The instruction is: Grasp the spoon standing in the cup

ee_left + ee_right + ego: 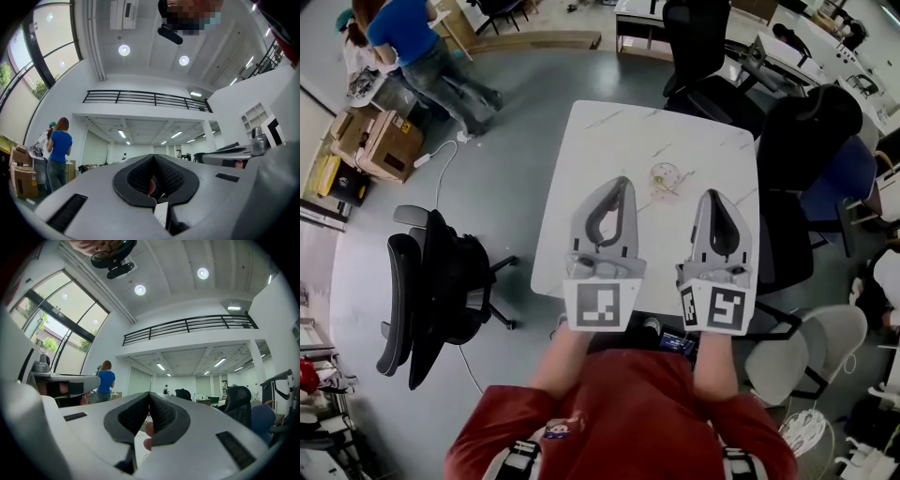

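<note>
— How far along are you?

— Barely begun, I'd say. In the head view my left hand-held gripper (621,184) and my right hand-held gripper (712,197) both hover over the near part of the white worktop (609,131). Each has its jaws pressed together at the tip and carries nothing.

— And the cup?

— The clear cup (664,178) stands upright on the worktop, between the two tips and a little beyond them, and neither tip touches it. Something pale sits inside, presumably the spoon, but it is too small for me to pick out.

— What does the left gripper view add?

— The jaws meet at the tip, with nothing between them. They point up at a balcony railing (145,97), and no cup shows.

— The right gripper view?

— Much the same: jaws closed, empty, aimed across the room. So the whole grasp is left, I think. I have to part one pair of jaws, lower them around the spoon's handle, and close.
</note>
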